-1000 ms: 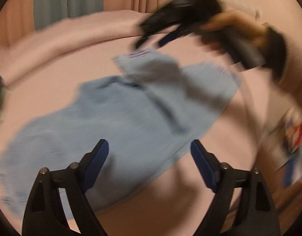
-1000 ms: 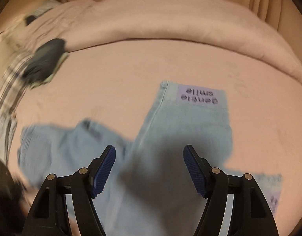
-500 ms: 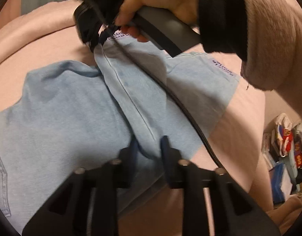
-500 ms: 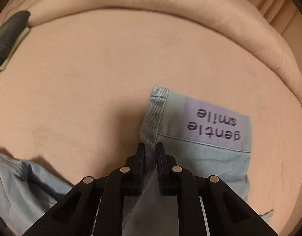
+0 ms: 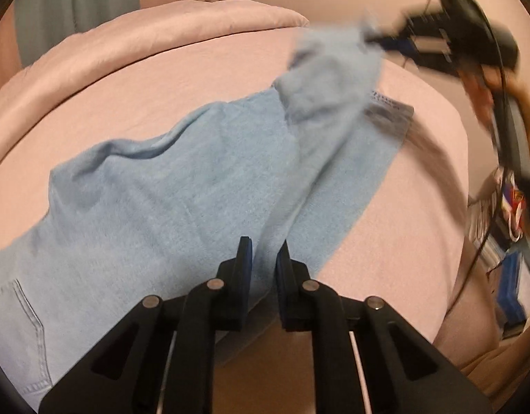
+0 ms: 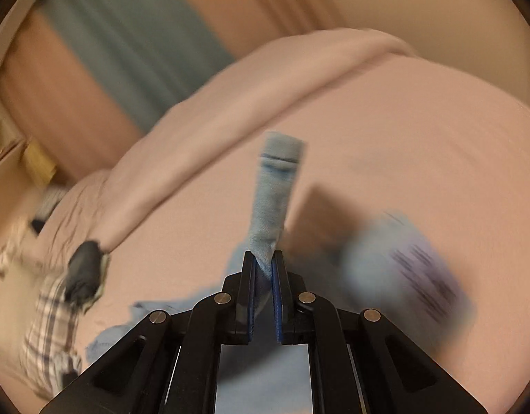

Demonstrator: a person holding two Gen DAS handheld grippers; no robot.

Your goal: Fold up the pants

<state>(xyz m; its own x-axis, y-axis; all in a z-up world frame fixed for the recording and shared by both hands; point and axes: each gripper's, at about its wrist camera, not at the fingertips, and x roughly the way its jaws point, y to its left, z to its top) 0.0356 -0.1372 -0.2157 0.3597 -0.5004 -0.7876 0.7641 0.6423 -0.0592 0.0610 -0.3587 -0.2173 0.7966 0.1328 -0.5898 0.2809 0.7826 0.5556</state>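
Left gripper (image 5: 263,258): clamped on one leg's side fold of the light-blue jeans (image 5: 168,186), near the bed's (image 5: 196,69) front edge. Right gripper (image 6: 263,269): clamped on the same leg's hem, raised above the bed w/ hem sticking up past its tips. Rest of jeans lies flat on the bed (2nd leg underneath). Risk: thin pinch, denim may slip if pulled taut; uneven lift would skew the fold.
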